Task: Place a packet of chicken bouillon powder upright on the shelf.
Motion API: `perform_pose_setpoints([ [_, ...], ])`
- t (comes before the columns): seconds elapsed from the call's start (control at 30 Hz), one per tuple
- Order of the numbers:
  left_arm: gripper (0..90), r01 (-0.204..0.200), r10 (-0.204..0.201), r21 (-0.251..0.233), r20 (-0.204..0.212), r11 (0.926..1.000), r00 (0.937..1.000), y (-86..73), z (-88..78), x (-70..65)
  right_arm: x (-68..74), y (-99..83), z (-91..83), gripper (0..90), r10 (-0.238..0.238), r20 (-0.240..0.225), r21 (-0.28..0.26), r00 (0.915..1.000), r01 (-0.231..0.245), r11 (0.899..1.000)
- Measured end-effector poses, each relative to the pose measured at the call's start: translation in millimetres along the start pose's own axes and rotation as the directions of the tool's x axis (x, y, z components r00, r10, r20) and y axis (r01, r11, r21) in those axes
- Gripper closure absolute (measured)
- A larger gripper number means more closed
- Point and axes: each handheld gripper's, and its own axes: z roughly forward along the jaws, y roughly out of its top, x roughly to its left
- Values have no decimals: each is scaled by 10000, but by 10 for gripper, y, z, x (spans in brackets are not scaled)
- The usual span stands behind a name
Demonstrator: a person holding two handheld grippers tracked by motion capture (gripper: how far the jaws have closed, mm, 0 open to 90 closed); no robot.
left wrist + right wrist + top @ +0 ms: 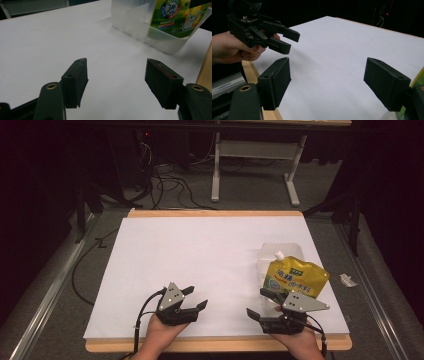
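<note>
The right gripper (260,302) sat at the near right of the table, its jaws standing wide apart with nothing between them; in its own view only the white sheet (342,62) showed in the gap. Just beyond its tips, and close to touching the farther one, was the yellow spouted pouch (295,277), which stood tilted in a clear plastic container (265,255) with its white spout pointing up and away from the person. No earlier picture was at hand, so nothing is said of motion.

The left gripper (197,298) was held at the near left, well apart from the pouch, jaws likewise open and empty (the left gripper view looked between them across bare white sheet to the container (140,27) and the pouch's green printed label (175,15)). Both tools hovered near the wooden board's (215,213) front edge, a hand (162,335) gripping each from below.
</note>
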Motion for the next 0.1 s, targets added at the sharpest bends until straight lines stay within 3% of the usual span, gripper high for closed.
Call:
perform_pose_setpoints([
  [0.1, 344, 162, -162, 7, 72, 9999, 9998, 1, 4, 10, -13, 1, -14, 211, 116, 37, -47, 9999, -115, 9999],
])
